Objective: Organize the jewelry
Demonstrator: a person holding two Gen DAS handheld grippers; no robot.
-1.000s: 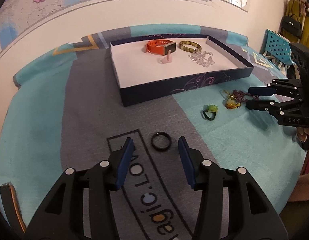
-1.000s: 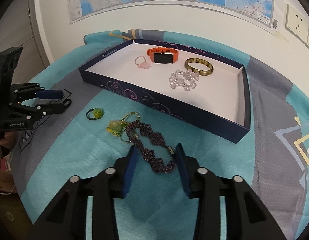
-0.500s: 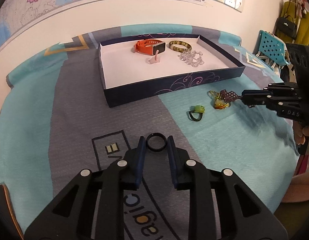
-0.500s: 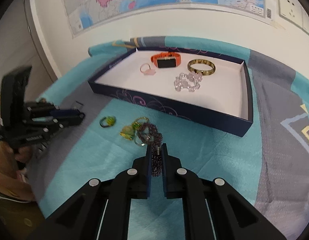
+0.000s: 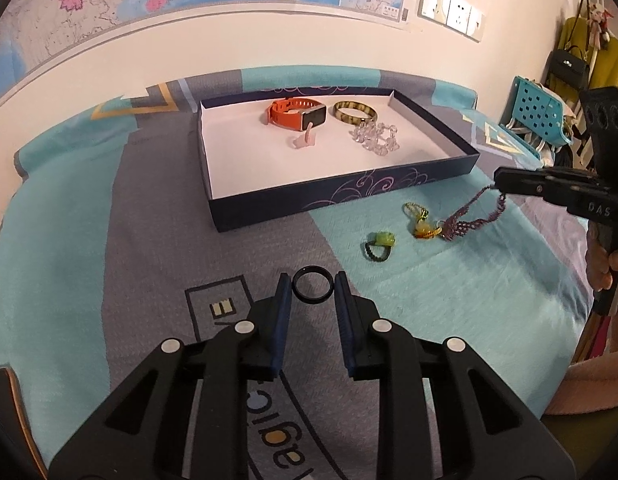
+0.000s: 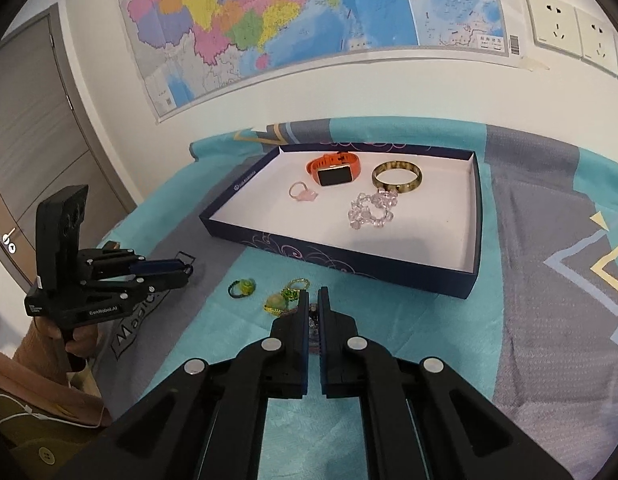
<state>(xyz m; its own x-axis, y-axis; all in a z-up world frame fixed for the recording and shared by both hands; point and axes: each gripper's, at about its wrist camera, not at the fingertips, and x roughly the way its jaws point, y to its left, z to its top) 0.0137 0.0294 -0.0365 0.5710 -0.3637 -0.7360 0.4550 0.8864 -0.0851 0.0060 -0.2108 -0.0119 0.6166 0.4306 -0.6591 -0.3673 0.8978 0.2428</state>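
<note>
since a second ago both our hand-held grippers have closed: near the dark tray [image 5: 341, 194], our right hand-held gripper [image 5: 499, 180] pinches the purple beaded chain [image 5: 465, 222], lifting one end, while our left hand-held gripper [image 5: 311, 294] grips the black ring [image 5: 312, 290] before the tray.

A navy cardboard tray [image 5: 349, 192] with lilac swirls holds an orange rubber watch [image 5: 295, 114] and a mottled olive bangle [image 5: 355, 113]; the cloth-covered table [image 5: 109, 200] is teal and grey, geometrically patterned.
</note>
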